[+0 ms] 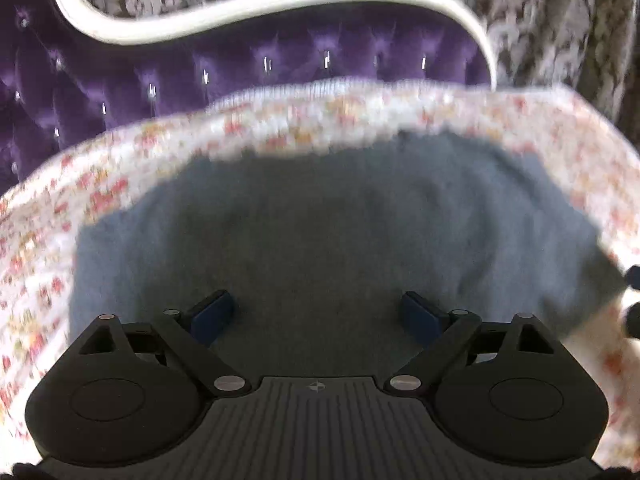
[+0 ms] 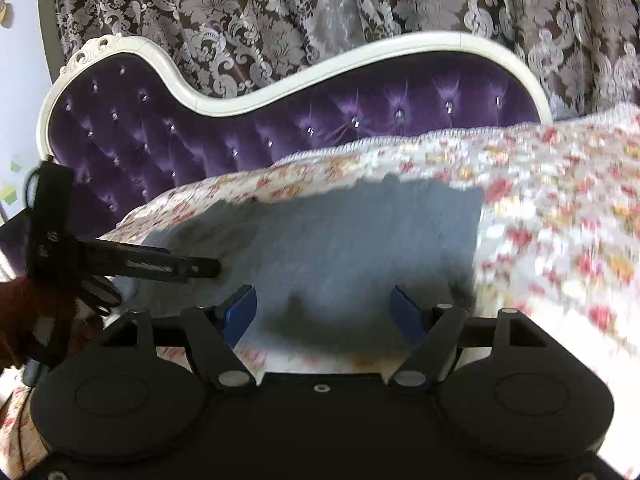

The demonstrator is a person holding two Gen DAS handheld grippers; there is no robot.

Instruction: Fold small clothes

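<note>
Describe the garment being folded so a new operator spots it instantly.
Start at the purple tufted sofa back with its white curved frame. In front of it spreads a floral cover, white with red and yellow flowers. Lying flat on it is the grey-blue cloth, the only plain, unpatterned fabric in sight.

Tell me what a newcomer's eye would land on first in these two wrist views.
First the grey-blue garment, lying flat on the floral bedspread in the middle of both views. Behind it rises the purple tufted headboard with its curving white frame, before patterned curtains. The left gripper hangs over the cloth and the right gripper at its near edge, both with jaws apart and nothing held.
</note>
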